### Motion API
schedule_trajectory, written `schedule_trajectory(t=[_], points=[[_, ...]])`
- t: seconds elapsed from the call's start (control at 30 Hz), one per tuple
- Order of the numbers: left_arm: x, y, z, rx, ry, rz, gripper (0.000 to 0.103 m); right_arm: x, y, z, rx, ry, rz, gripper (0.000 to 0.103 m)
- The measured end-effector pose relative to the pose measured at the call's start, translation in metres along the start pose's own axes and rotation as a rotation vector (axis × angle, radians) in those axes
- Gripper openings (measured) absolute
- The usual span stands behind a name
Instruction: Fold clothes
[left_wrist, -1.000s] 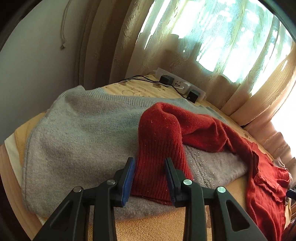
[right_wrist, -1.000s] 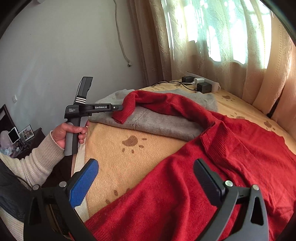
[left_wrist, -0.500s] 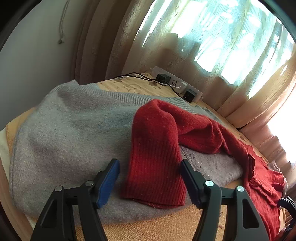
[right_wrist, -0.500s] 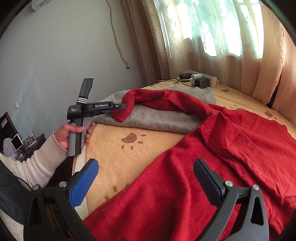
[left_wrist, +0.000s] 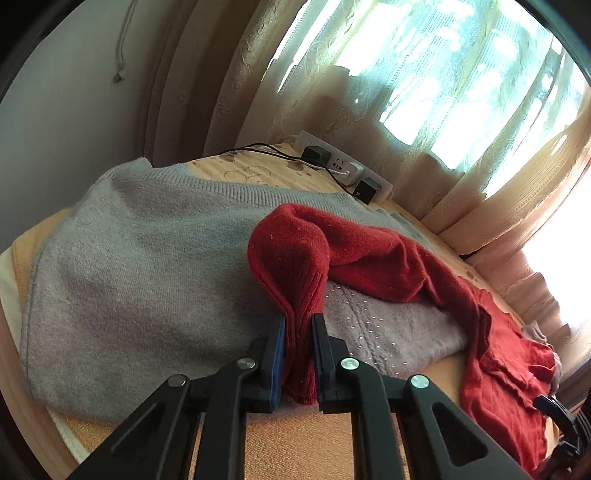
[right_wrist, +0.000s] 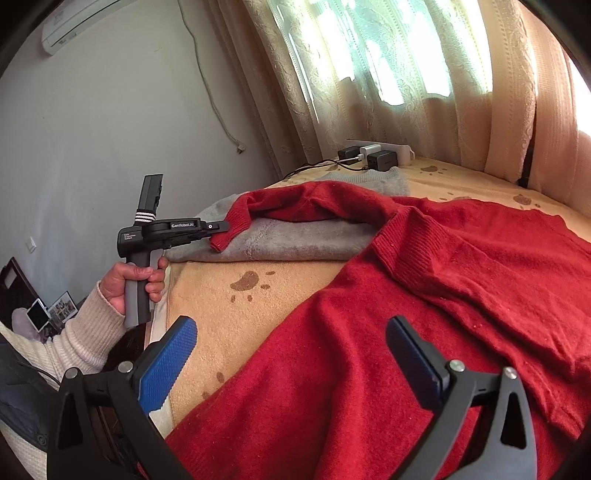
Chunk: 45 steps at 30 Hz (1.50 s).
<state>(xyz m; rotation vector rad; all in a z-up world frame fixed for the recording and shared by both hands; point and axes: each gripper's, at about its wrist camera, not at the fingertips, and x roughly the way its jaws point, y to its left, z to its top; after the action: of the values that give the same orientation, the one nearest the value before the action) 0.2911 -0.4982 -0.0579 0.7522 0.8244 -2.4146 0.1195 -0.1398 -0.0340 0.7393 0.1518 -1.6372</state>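
Jaws of the left gripper (left_wrist: 298, 325) closing, clenched on the red sweater's cuff (left_wrist: 301, 343).
The right gripper (right_wrist: 291, 354) hangs released over the red sweater (right_wrist: 443, 295); the sleeve drapes across a folded grey sweater (left_wrist: 147, 266).

Red on grey, over a tan bed.

My red sweater (right_wrist: 461, 295) has ribbed cuffs; the grey sweater (left_wrist: 147, 266) under its sleeve carries small silvery dots. The bed (right_wrist: 229, 295) cover is tan with brown paw prints. My tongs (right_wrist: 291, 354) are black, one pad blue. Curtains (right_wrist: 351, 74) are cream lace, my sleeve (right_wrist: 85, 332) cream knit.
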Motion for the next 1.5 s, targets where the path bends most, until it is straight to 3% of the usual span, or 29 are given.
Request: schedule_trajectory(t=[0.13,0.27,0.47,0.53,0.63,0.77,0.9,0.97,1.07,1.1,1.17,1.2,1.23,1.33,1.5], points=[[-0.019,-0.002,0.003,-0.029,-0.037,-0.016,0.014,-0.001,-0.008,-0.005,0.015,-0.03,-0.038,0.103],[-0.05,0.006,0.021,-0.075,-0.146,0.029,0.014,0.0,-0.019,-0.01,0.06,-0.04,-0.044,0.103],[-0.079,0.022,0.069,-0.135,-0.273,0.101,0.014,-0.009,-0.032,-0.01,0.111,-0.075,-0.053,0.103],[-0.091,0.022,0.092,-0.139,-0.325,0.12,0.009,-0.015,-0.033,-0.008,0.117,-0.086,-0.064,0.103],[-0.12,0.012,0.126,-0.134,-0.426,0.104,0.009,-0.034,-0.033,-0.004,0.124,-0.126,-0.079,0.103],[-0.153,-0.028,0.155,-0.041,-0.511,0.04,0.009,-0.064,-0.034,-0.002,0.134,-0.191,-0.102,0.103],[-0.141,-0.045,0.148,-0.043,-0.376,-0.127,0.01,-0.073,-0.044,-0.012,0.154,-0.215,-0.151,0.103],[-0.12,-0.039,0.127,-0.082,-0.28,-0.162,0.01,-0.07,-0.053,-0.017,0.19,-0.207,-0.137,0.103],[-0.088,-0.008,0.086,-0.225,-0.154,-0.168,0.014,-0.062,-0.06,-0.023,0.209,-0.176,-0.121,0.103],[-0.079,0.006,0.071,-0.283,-0.117,-0.158,0.02,-0.06,-0.06,-0.025,0.206,-0.166,-0.117,0.103],[-0.062,0.034,0.044,-0.403,-0.057,-0.13,0.055,-0.056,-0.059,-0.026,0.201,-0.153,-0.102,0.103],[-0.055,0.046,0.03,-0.463,-0.039,-0.122,0.091,-0.055,-0.059,-0.027,0.196,-0.149,-0.096,0.103],[-0.05,0.055,0.017,-0.511,-0.026,-0.118,0.101,-0.054,-0.058,-0.027,0.193,-0.148,-0.095,0.103],[-0.045,0.07,-0.002,-0.573,-0.036,-0.13,0.101,-0.054,-0.055,-0.029,0.181,-0.149,-0.095,0.103],[-0.029,0.078,-0.004,-0.673,-0.019,-0.146,0.101,-0.056,-0.055,-0.029,0.187,-0.159,-0.106,0.103]])
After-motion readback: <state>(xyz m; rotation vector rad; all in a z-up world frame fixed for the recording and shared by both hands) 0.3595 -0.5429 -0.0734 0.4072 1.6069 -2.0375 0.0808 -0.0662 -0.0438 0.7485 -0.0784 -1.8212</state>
